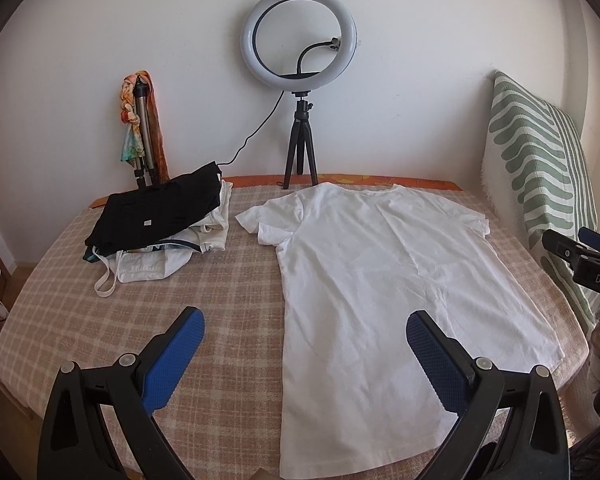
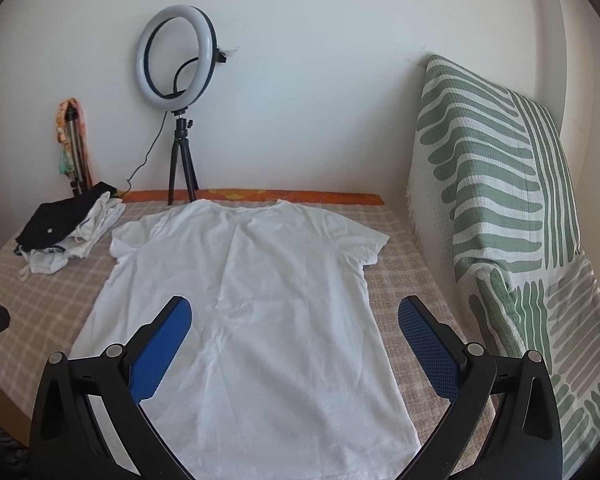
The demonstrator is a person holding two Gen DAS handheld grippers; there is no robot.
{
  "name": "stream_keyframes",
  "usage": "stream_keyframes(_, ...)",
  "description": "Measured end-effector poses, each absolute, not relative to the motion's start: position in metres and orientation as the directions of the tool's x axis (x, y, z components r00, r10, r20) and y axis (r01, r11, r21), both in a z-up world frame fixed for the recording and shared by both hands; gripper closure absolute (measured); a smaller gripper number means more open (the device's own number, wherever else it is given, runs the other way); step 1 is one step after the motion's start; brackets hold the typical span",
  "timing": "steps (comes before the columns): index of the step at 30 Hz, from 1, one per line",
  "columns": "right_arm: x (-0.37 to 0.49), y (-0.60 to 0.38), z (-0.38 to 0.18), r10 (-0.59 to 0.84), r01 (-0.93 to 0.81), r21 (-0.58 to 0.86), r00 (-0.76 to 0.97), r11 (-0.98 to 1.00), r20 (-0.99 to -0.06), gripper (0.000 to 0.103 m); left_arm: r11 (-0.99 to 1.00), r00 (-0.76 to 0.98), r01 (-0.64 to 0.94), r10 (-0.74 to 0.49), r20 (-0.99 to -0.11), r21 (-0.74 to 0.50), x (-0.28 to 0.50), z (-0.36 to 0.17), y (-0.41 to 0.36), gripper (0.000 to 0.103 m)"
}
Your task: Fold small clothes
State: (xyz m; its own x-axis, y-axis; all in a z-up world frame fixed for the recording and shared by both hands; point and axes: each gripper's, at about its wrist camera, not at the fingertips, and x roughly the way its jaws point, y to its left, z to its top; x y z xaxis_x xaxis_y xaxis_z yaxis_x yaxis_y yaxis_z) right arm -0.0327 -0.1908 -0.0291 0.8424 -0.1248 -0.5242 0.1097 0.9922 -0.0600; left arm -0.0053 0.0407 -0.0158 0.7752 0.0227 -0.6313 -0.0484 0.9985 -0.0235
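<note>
Nearest to me, both tongs hung above the near edge of the surface with their blue ribbed pads spread wide and nothing between them. The left tongs [image 1: 304, 330] hovered over the near left side of the shirt, one pad above bare cloth cover, the other above white fabric. The right tongs [image 2: 294, 318] straddled the shirt's near right side.

The white T-shirt [image 2: 244, 304] lay flat in the middle of the surface, hem toward the near edge, collar at the far edge, both short sleeves spread out. It looked like thin, soft cotton, faintly creased; I judged it light and limp, likely to sag and bunch if lifted by one point. A hem corner and the shoulder on the same side seemed the sensible places to pinch.

Under it was a beige checked tablecloth [image 1: 228, 280], woven and matte. Toward the far left corner sat a loose pile of clothes [image 1: 160, 224], black on top of white. Beyond, at the far edge, stood a ring light [image 1: 300, 36] on a small black tripod, and a green-striped cushion [image 2: 496, 184] leaned along the right edge.
</note>
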Motion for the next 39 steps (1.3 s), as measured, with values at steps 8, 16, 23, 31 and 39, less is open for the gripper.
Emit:
stream_keyframes(8,-0.013,-0.158,-0.029,-0.002,-0.014,-0.025,0.844,1.0,-0.536,0.001,0.997,0.743,-0.079,0.063,-0.666,0.007,-0.005,-0.035,0.057,0.004)
stream_keyframes(16,0.011,-0.119,-0.034,0.05,-0.1,-0.06,0.83,0.993,-0.556,0.001,0.994,0.726,-0.105,0.092,-0.681,0.023,-0.009,-0.046,0.071,0.005)
stream_keyframes(23,0.031,-0.109,-0.038,0.085,-0.118,-0.018,0.807,0.993,-0.584,0.001,0.995,0.694,-0.097,0.04,-0.719,-0.038,-0.008,-0.058,0.086,0.015)
stream_keyframes(31,0.06,-0.11,-0.021,0.143,-0.127,0.068,0.799,0.99,-0.584,0.002,0.985,0.697,-0.026,-0.105,-0.709,-0.171,-0.017,-0.066,0.099,0.022)
stream_keyframes(39,0.12,-0.08,0.002,0.248,-0.274,0.07,0.697,0.959,-0.673,0.011,0.944,0.611,-0.027,-0.245,-0.753,-0.328,-0.027,-0.096,0.102,0.054)
